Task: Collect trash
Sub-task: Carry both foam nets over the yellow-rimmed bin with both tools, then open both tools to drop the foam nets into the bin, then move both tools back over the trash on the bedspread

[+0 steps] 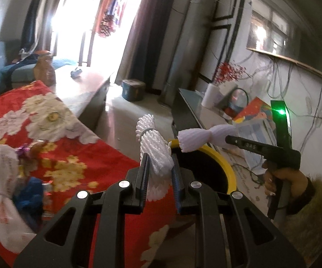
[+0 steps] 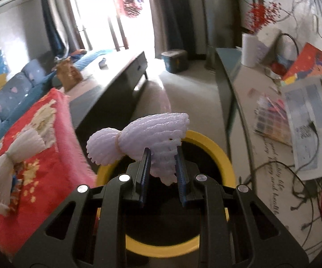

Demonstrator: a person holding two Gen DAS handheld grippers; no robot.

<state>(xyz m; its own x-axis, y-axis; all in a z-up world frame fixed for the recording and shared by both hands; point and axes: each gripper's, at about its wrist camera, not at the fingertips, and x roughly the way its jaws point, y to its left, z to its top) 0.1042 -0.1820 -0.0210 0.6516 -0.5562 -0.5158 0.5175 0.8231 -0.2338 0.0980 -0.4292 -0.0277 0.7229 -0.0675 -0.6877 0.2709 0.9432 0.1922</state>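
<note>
A white foam net is clamped in the left gripper, a lavender foam net in the right gripper, above a yellow-rimmed bin.

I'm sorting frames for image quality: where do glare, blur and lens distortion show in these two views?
Left wrist view: the window is blown out white, the tissue at the left edge is smeared, and the wall lines bow. Right wrist view: the window glares too, the papers are soft, and the foam net in the right gripper is fairly sharp.
</note>
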